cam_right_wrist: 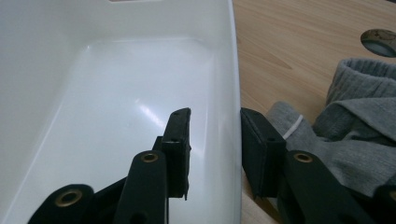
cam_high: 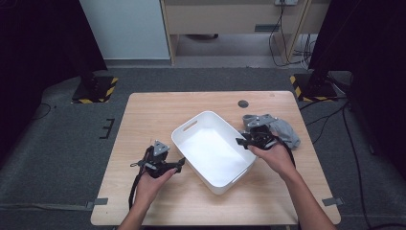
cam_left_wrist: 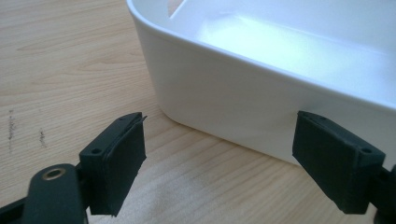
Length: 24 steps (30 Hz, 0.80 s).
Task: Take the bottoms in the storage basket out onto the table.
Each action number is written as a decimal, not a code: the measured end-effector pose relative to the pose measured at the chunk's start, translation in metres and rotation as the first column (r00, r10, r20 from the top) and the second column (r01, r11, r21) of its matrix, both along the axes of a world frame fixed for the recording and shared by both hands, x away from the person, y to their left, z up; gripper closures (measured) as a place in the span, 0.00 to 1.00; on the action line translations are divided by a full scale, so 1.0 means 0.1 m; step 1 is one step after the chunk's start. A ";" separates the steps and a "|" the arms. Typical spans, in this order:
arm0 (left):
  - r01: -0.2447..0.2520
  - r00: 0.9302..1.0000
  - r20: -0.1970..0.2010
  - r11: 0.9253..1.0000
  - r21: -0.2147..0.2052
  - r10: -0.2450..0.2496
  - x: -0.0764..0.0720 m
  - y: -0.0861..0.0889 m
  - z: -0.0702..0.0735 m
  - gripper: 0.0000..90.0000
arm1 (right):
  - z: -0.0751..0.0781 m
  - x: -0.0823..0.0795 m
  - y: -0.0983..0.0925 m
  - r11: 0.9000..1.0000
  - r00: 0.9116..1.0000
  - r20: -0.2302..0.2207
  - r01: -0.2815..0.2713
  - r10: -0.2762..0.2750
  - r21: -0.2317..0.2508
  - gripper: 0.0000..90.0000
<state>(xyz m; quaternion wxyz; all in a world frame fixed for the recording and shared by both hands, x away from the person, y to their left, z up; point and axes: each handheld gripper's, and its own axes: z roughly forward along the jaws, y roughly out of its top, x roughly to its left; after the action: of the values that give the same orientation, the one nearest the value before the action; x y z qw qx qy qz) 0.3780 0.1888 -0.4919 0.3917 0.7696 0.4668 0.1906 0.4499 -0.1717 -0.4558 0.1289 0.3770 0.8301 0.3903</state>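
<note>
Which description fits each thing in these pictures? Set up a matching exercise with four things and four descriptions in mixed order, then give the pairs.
Things:
1. white bin
2. grey garment
3. left gripper
4. right gripper

Descriptions:
A. jaws straddle the bin's side wall
B. crumpled on the table beside the bin
C. jaws open, nothing between them
D. empty, in the middle of the table

Pairs: 1-D, 2-B, 3-C, 4-A

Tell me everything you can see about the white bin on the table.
The white bin looks like glossy plastic: rectangular, rounded corners, a slot handle in its far end wall. It sits empty and upright, askew on the wooden table. The right gripper straddles its right wall, one of the jaws inside, one outside. Grey clothing lies beside it.
</note>
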 end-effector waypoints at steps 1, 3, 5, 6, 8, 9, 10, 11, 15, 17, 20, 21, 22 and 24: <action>-0.004 1.000 -0.002 1.000 0.005 0.004 0.01 0.01 -0.01 0.18 | -0.02 0.00 0.01 1.000 1.000 -0.004 0.003 -0.003 0.001 0.72; -0.015 1.000 -0.006 1.000 0.003 0.015 0.05 0.03 -0.02 0.18 | -0.02 -0.01 0.02 1.000 1.000 -0.005 0.009 -0.009 0.005 0.71; -0.032 0.999 -0.021 0.999 0.003 0.032 0.08 0.06 -0.03 0.18 | -0.02 -0.02 0.03 1.000 1.000 -0.005 0.009 -0.009 0.002 0.70; -0.037 0.999 -0.021 0.999 0.012 0.037 0.10 0.08 -0.03 0.18 | -0.01 -0.03 0.05 1.000 1.000 -0.014 0.010 -0.010 0.008 0.68; -0.056 0.998 -0.023 0.998 0.022 0.057 0.15 0.13 -0.02 0.18 | -0.01 -0.05 0.08 1.000 1.000 -0.017 0.009 -0.008 0.021 0.68; -0.068 0.997 -0.021 0.997 0.027 0.068 0.17 0.15 -0.02 0.18 | -0.02 -0.07 0.09 1.000 1.000 -0.026 0.004 -0.004 0.026 0.68; -0.079 0.997 -0.024 0.996 0.032 0.080 0.20 0.18 -0.01 0.18 | -0.03 -0.08 0.11 1.000 1.000 -0.023 -0.003 0.004 0.030 0.67; -0.089 0.996 -0.028 0.995 0.032 0.090 0.23 0.21 -0.01 0.19 | -0.03 -0.10 0.14 0.999 1.000 -0.024 -0.009 0.010 0.031 0.67; -0.131 0.990 -0.049 0.991 0.015 0.132 0.33 0.32 0.00 0.21 | -0.05 -0.17 0.25 0.999 0.999 -0.025 -0.036 0.036 0.031 0.66; -0.144 0.988 -0.061 0.990 0.000 0.144 0.37 0.38 0.00 0.22 | -0.05 -0.20 0.31 0.998 0.998 -0.026 -0.048 0.049 0.032 0.65; -0.159 0.985 -0.067 0.987 -0.033 0.156 0.38 0.44 0.04 0.21 | -0.04 -0.21 0.36 0.998 0.998 -0.027 -0.059 0.060 0.038 0.60; -0.161 0.985 -0.068 0.986 -0.043 0.158 0.38 0.46 0.06 0.21 | -0.04 -0.21 0.37 0.997 0.998 -0.029 -0.063 0.064 0.034 0.59; -0.165 0.985 -0.066 0.985 -0.046 0.161 0.37 0.47 0.08 0.21 | -0.04 -0.21 0.38 0.998 0.998 -0.030 -0.061 0.062 0.031 0.58; -0.161 0.986 -0.053 0.986 -0.040 0.159 0.34 0.47 0.13 0.21 | -0.02 -0.21 0.36 0.997 0.998 -0.024 -0.058 0.059 0.042 0.56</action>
<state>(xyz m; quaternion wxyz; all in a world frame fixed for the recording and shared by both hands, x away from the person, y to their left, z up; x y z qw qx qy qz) 0.4123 0.2362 -0.4784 0.3805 0.7253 0.5407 0.1918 0.4291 -0.1357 -0.4573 0.0992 0.3598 0.8342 0.4060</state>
